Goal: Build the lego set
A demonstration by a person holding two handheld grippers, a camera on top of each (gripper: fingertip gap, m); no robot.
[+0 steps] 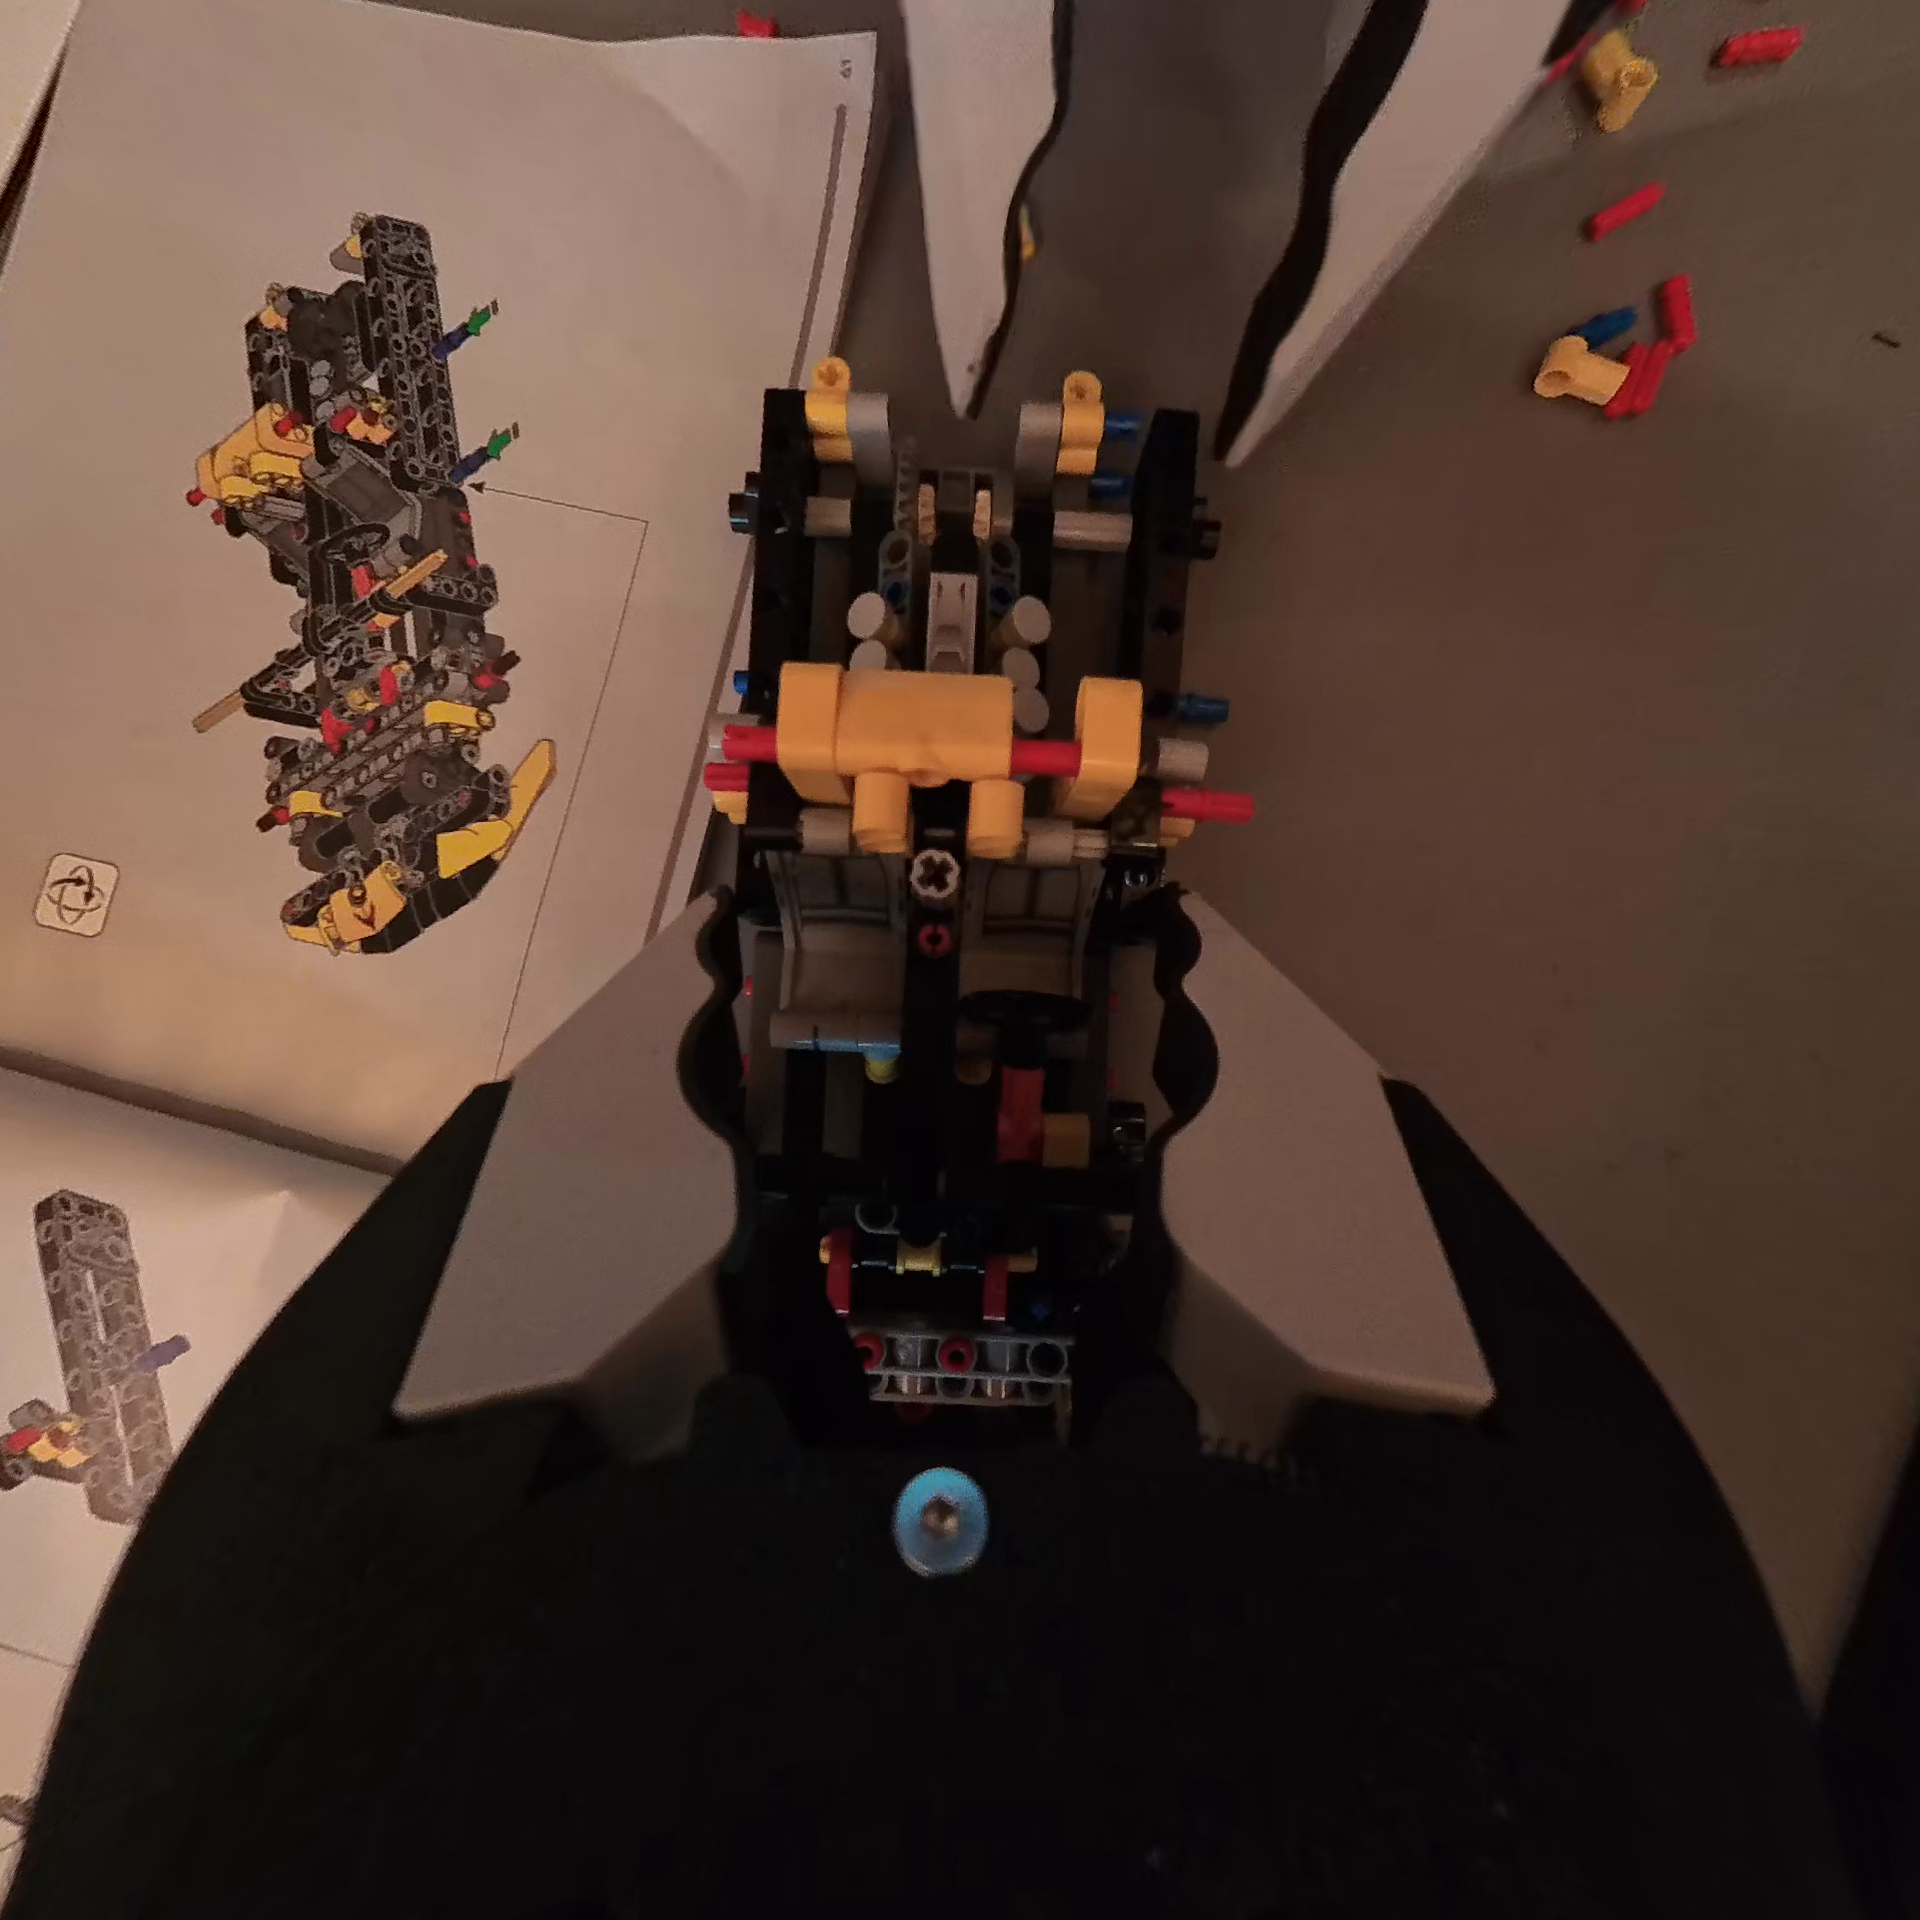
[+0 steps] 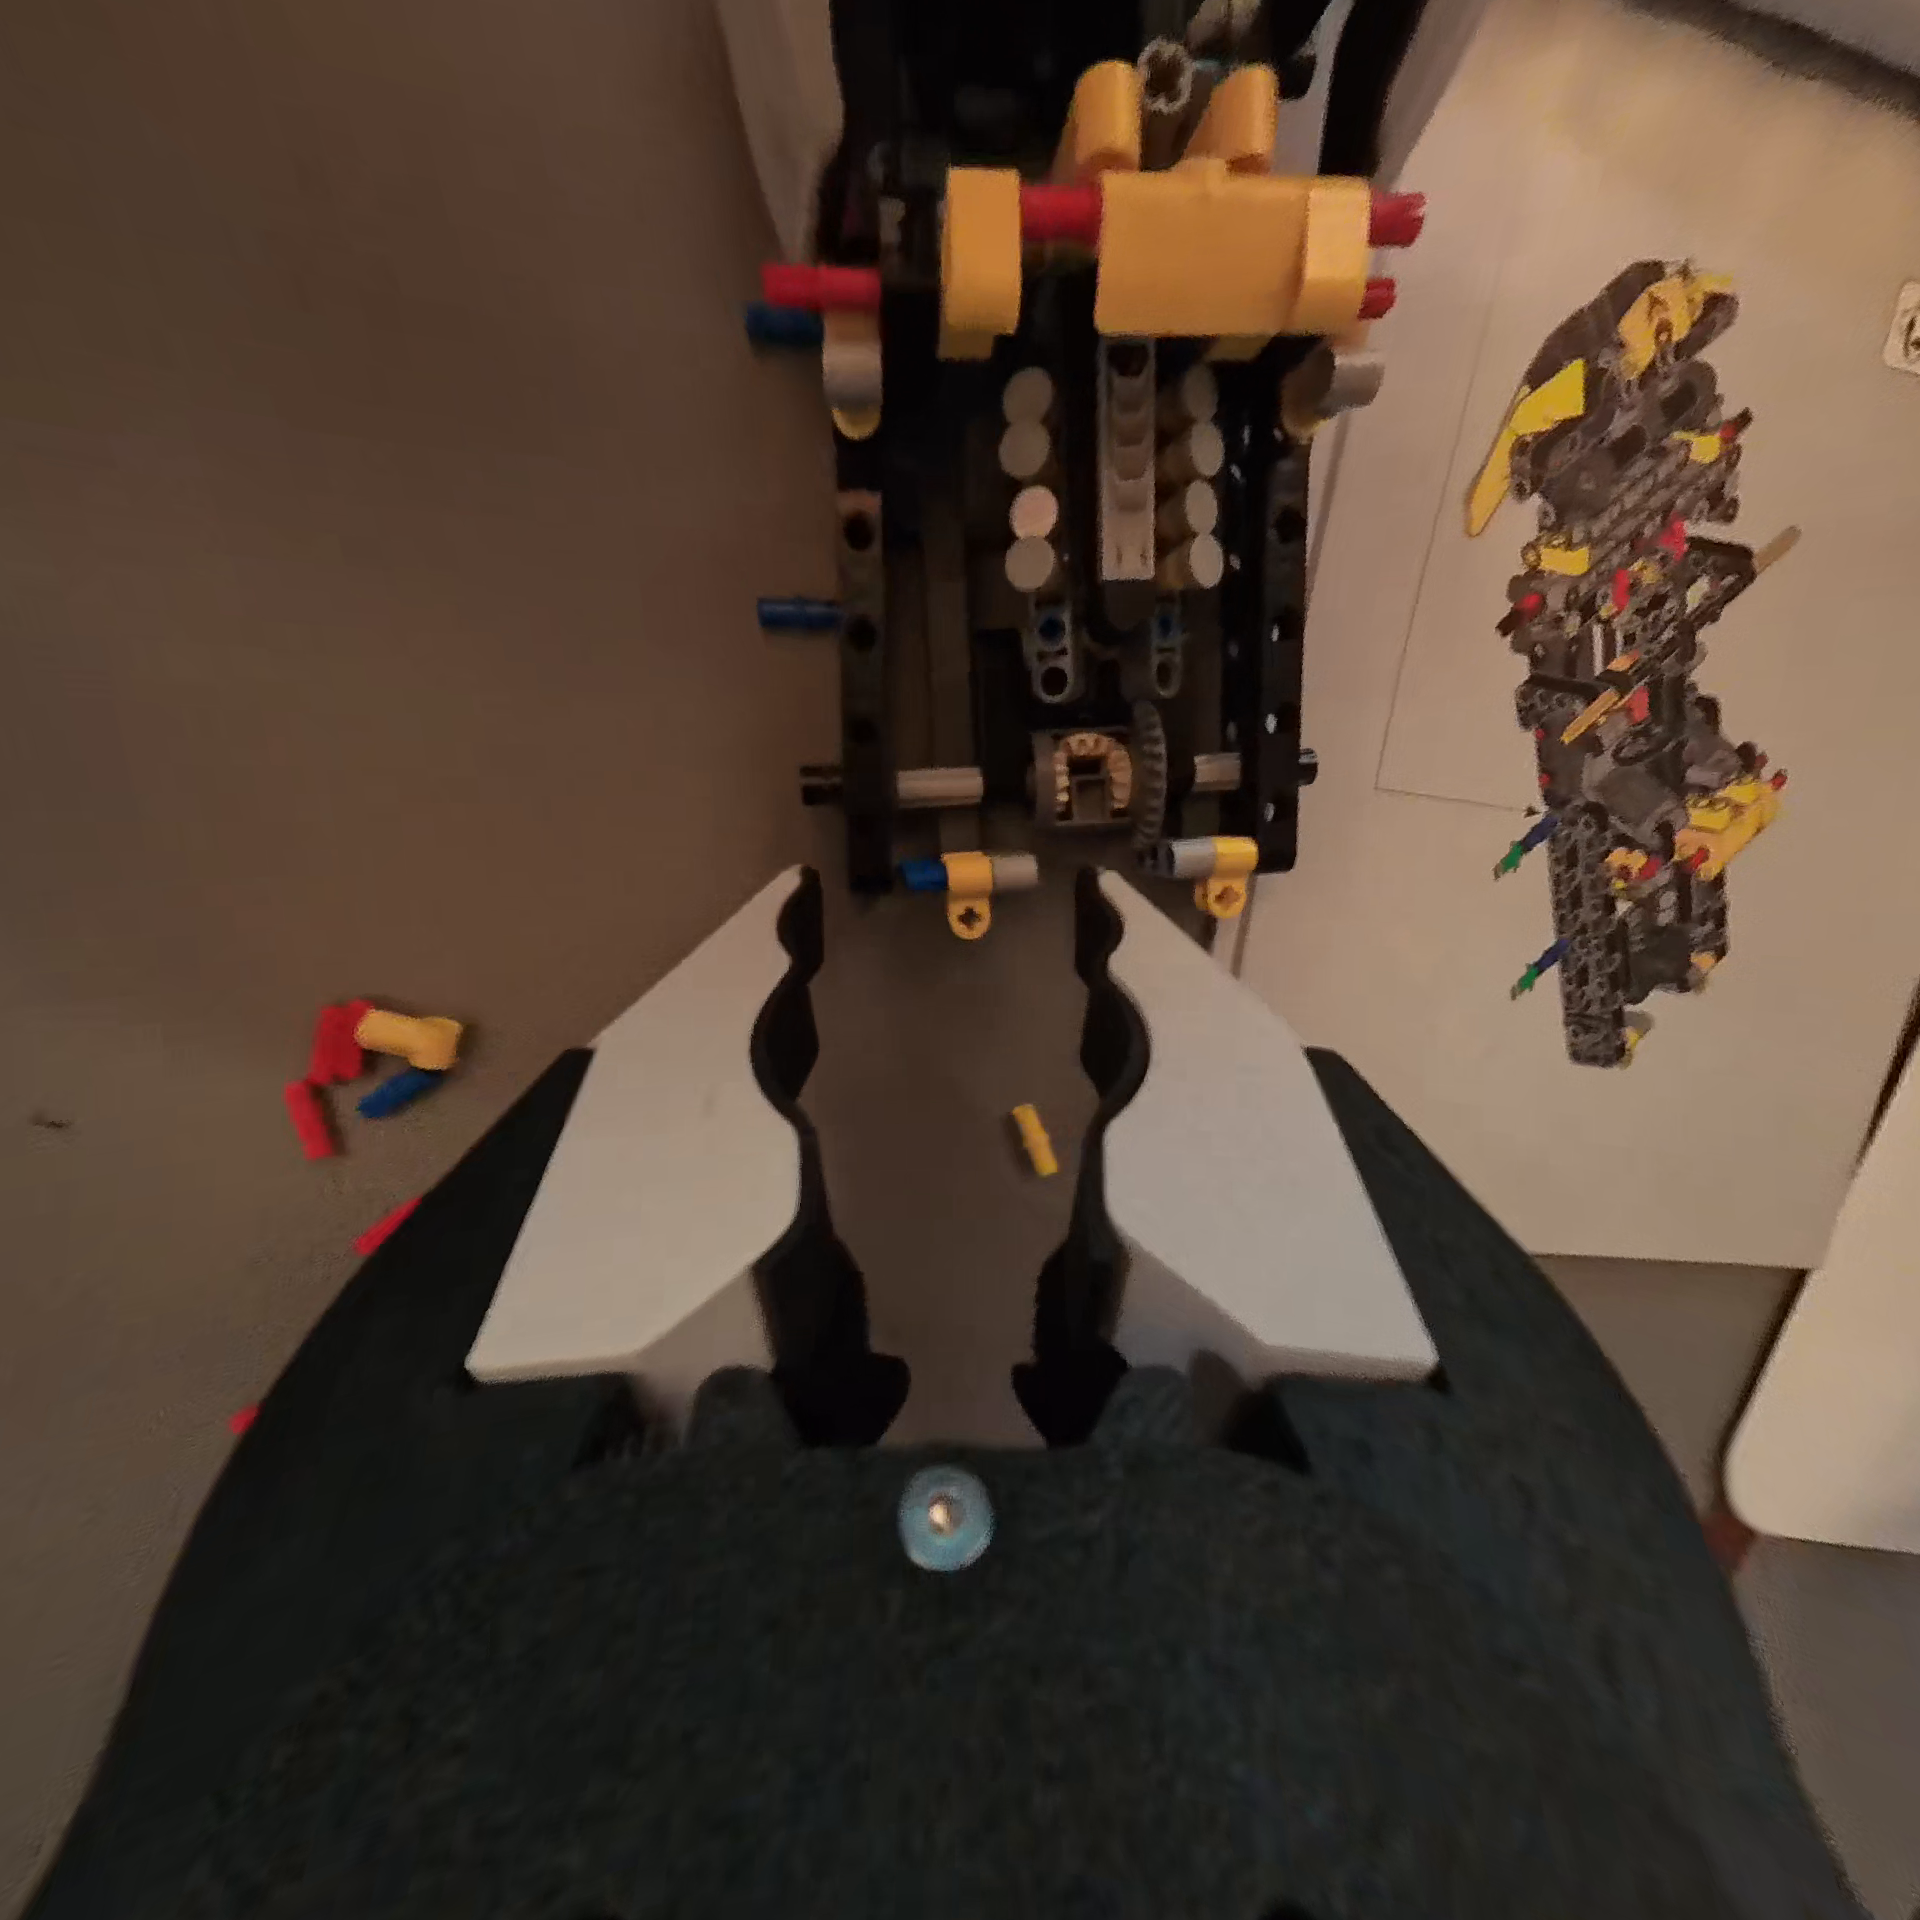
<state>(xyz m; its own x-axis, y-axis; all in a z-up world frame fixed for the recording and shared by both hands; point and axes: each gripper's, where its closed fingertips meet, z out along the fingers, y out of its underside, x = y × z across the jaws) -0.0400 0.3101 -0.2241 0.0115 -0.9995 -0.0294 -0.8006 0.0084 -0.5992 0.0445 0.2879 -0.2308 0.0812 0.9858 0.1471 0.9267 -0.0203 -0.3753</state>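
Left wrist view: the left hand-held gripper (image 1: 951, 1091) is closed around the near end of the partly built lego model (image 1: 971, 665), its two white fingers (image 1: 582, 1174) pressing the black frame from either side. The model extends away from the camera over the grey desk (image 1: 1507, 935). A yellow block (image 1: 914, 738) threaded on a red axle (image 1: 1039, 756) crosses its middle; grey round pins, blue pins and two yellow connectors mark its far end. The open instruction booklet (image 1: 520, 312) lies on the desk to the left of the model. Loose red, blue and yellow pieces (image 1: 1610, 358) lie on the desk at upper right.

Right wrist view: the right hand-held gripper (image 2: 951, 1039) faces the opposite end of the model (image 2: 1070, 582), its jaws parted and holding nothing; the fingertips (image 2: 790, 904) lie just short of the model's frame. A small yellow pin (image 2: 1035, 1139) lies on the desk (image 2: 364, 623), seen between the fingers. A cluster of loose red, blue and yellow pieces (image 2: 374, 1060) lies to the left, and the booklet (image 2: 1558, 1039) to the right of the model.
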